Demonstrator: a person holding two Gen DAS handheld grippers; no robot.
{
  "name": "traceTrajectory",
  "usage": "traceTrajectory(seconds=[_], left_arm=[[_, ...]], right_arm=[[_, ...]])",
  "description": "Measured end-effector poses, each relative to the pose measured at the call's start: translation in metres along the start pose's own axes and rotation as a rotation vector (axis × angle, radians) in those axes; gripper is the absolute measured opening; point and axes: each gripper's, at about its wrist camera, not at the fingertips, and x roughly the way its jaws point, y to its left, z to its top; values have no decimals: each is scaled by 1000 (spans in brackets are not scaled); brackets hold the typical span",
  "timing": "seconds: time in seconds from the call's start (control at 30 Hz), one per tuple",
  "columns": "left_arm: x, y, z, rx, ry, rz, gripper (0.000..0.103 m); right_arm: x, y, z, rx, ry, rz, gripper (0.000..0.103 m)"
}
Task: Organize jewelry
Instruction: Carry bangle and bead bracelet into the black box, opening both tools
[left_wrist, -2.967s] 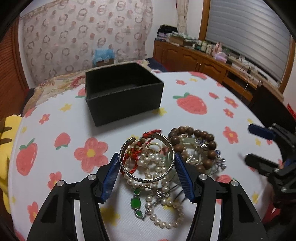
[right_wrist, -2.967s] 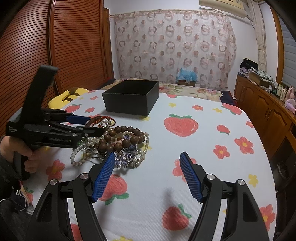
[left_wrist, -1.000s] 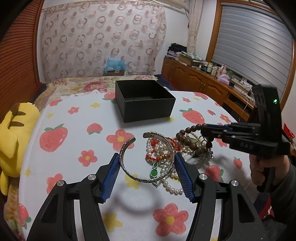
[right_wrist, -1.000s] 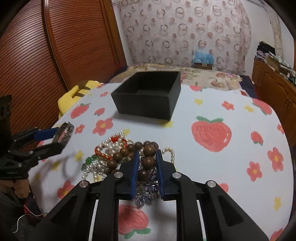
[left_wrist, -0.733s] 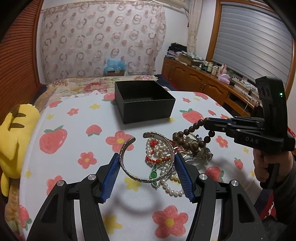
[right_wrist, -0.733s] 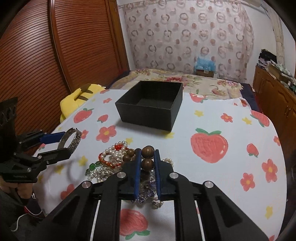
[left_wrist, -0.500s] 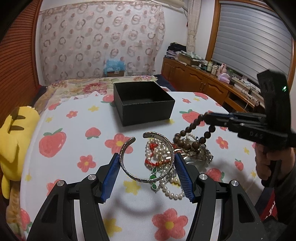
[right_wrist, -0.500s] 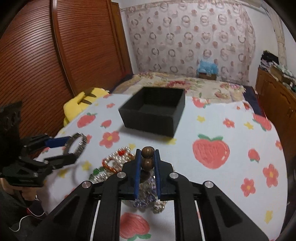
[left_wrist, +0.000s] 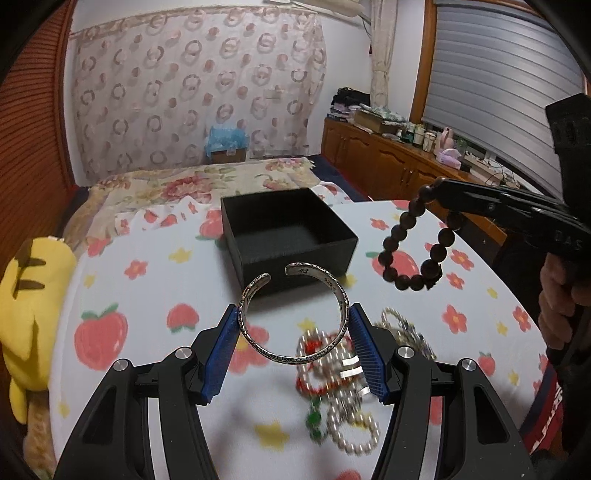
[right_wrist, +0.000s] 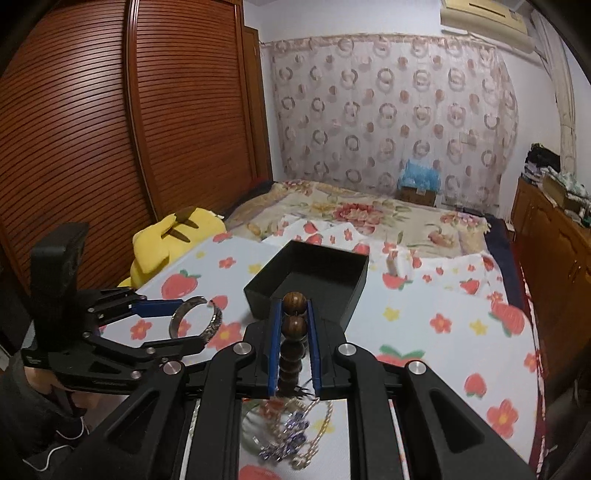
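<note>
My left gripper (left_wrist: 293, 325) is shut on a silver cuff bangle (left_wrist: 295, 354), held above the tablecloth just short of the black box (left_wrist: 288, 236). In the right wrist view the same bangle (right_wrist: 195, 319) shows between the left gripper's blue pads. My right gripper (right_wrist: 293, 314) is shut on a brown wooden bead bracelet (right_wrist: 293, 330), lifted clear of the table. From the left wrist view the bead bracelet (left_wrist: 417, 251) hangs as a loop from the right gripper (left_wrist: 441, 184), to the right of the box. The open black box (right_wrist: 310, 284) lies just beyond the beads.
A heap of pearl strands, a red cord and green stones (left_wrist: 340, 376) lies on the strawberry-print cloth (left_wrist: 147, 288) under the left gripper. A yellow plush toy (left_wrist: 26, 295) sits at the left edge. A wooden cabinet (left_wrist: 399, 166) runs along the right wall.
Both grippers have risen and moved toward the box. The bead bracelet has come free of the heap and now hangs in the air. The bangle stays gripped.
</note>
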Motion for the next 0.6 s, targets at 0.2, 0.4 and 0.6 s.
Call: traceTrajectory(seconds=[0.2, 0.4, 0.6], left_arm=[[28, 5, 28, 5, 11, 7, 58], [62, 11, 52, -6, 37, 0, 58], [92, 11, 68, -5, 68, -7, 58]], right_arm=[[11, -16, 16, -3, -11, -3, 15], [25, -29, 31, -8, -19, 13, 15], [48, -39, 45, -18, -7, 34, 15]])
